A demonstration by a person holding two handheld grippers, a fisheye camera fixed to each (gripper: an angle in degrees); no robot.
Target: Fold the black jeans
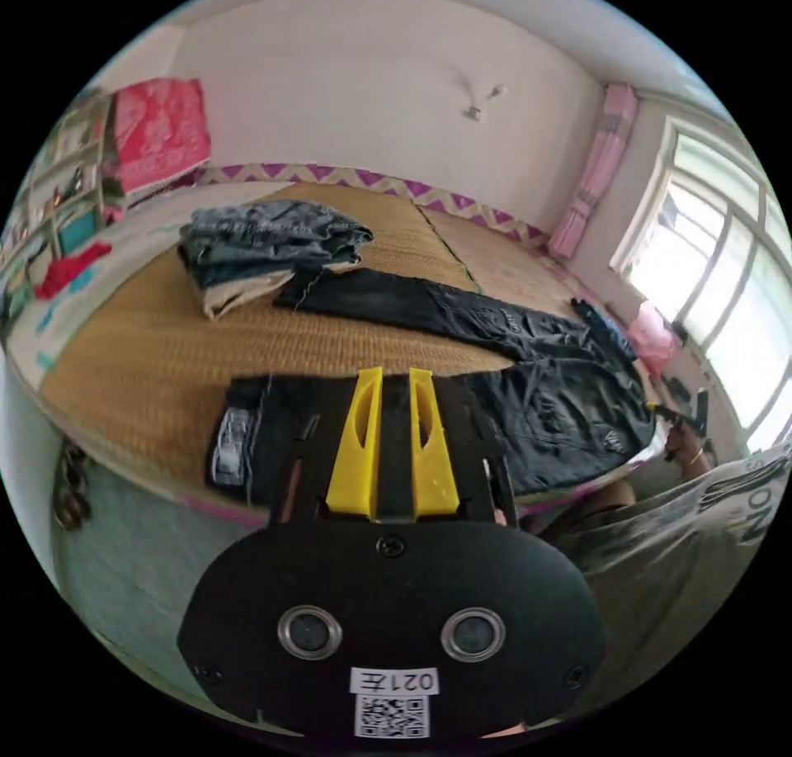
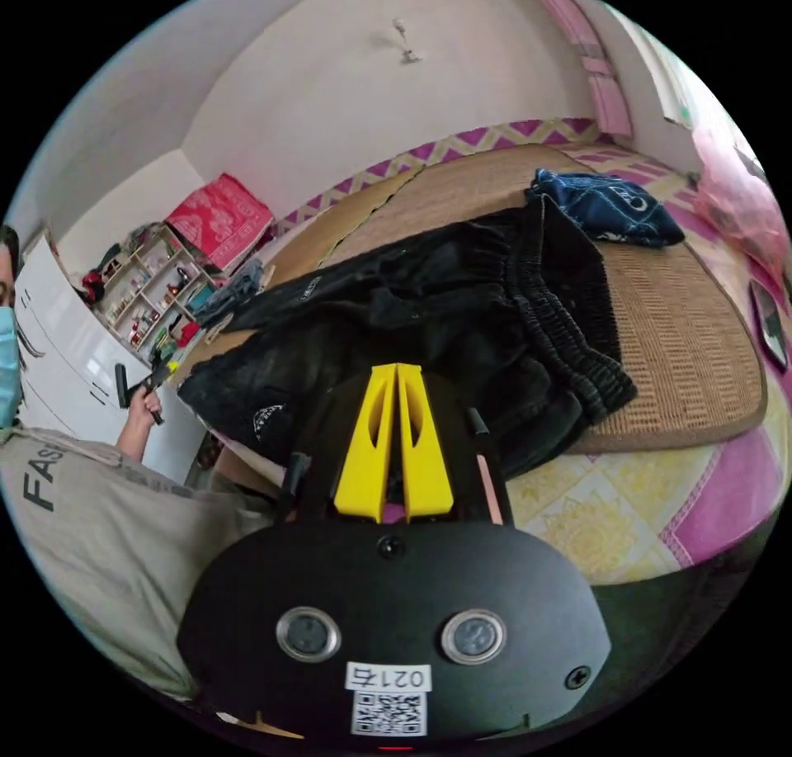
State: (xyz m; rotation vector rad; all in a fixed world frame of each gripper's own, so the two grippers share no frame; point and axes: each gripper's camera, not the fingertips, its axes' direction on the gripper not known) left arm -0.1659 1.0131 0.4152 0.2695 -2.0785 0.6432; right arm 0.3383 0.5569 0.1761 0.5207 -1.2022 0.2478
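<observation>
Left gripper view: the black jeans [image 1: 528, 361] lay spread across the woven mat [image 1: 165, 352] on the bed, one leg reaching toward a stack of folded clothes [image 1: 264, 249] farther back, the other leg running to the near edge, where its hem with a pale label lay beside the left gripper [image 1: 396, 373]. The yellow jaws of this gripper stood slightly apart, a narrow dark gap between them, hovering over the hem; whether they touched the cloth could not be told. Behind the bed stood a white wall, a red cloth [image 1: 157, 130], a pink curtain [image 1: 598, 171] and a window [image 1: 726, 295]. The person's sleeve [image 1: 660, 542] showed at the lower right.

Right gripper view: the waist end of the jeans [image 2: 462, 311], with its gathered elastic band [image 2: 561, 311], lay bunched at the near edge of the mat [image 2: 685, 352]. The right gripper [image 2: 397, 369] had its yellow jaws pressed together at the tips, above the dark cloth, with no fabric visibly between them. A dark blue garment [image 2: 606, 204] lay on the mat beyond the waistband. A pink and yellow sheet [image 2: 627, 501] showed under the mat. The person's hand [image 2: 144, 406] held the other gripper's handle at the left, near a shelf [image 2: 153, 295]
</observation>
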